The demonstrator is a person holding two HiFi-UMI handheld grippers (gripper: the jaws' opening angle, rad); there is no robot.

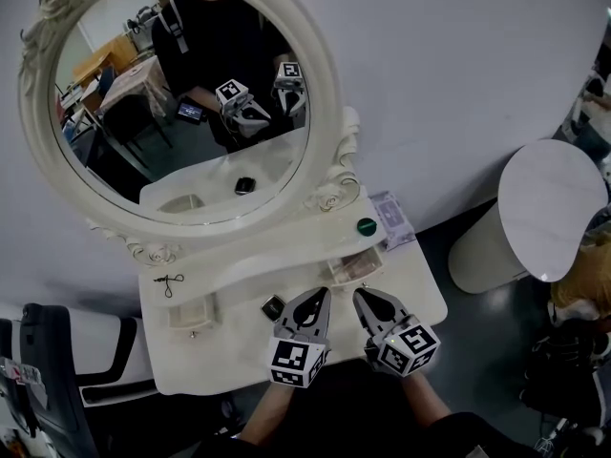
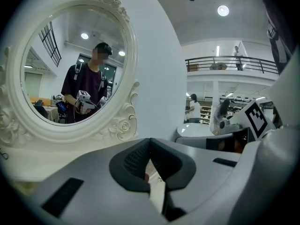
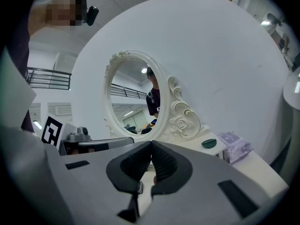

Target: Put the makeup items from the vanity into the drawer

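On the white vanity (image 1: 420, 299), a small black compact (image 1: 273, 306) lies just left of my left gripper (image 1: 322, 294). A green round compact (image 1: 366, 225) and a purple box (image 1: 391, 219) sit at the back right, also seen from the right gripper as the green compact (image 3: 209, 143) and purple box (image 3: 236, 144). A small drawer (image 1: 355, 267) stands open with pinkish contents, just beyond both gripper tips. My right gripper (image 1: 360, 296) hovers beside the left one. In their own views the left gripper (image 2: 150, 144) and the right gripper (image 3: 151, 146) are shut, with nothing held.
An oval mirror (image 1: 181, 93) in an ornate white frame rises behind the vanity. A small metal tool (image 1: 170, 282) lies at the left, above a second small drawer (image 1: 191, 311). A round white side table (image 1: 549, 208) stands to the right, a dark chair (image 1: 38, 370) at lower left.
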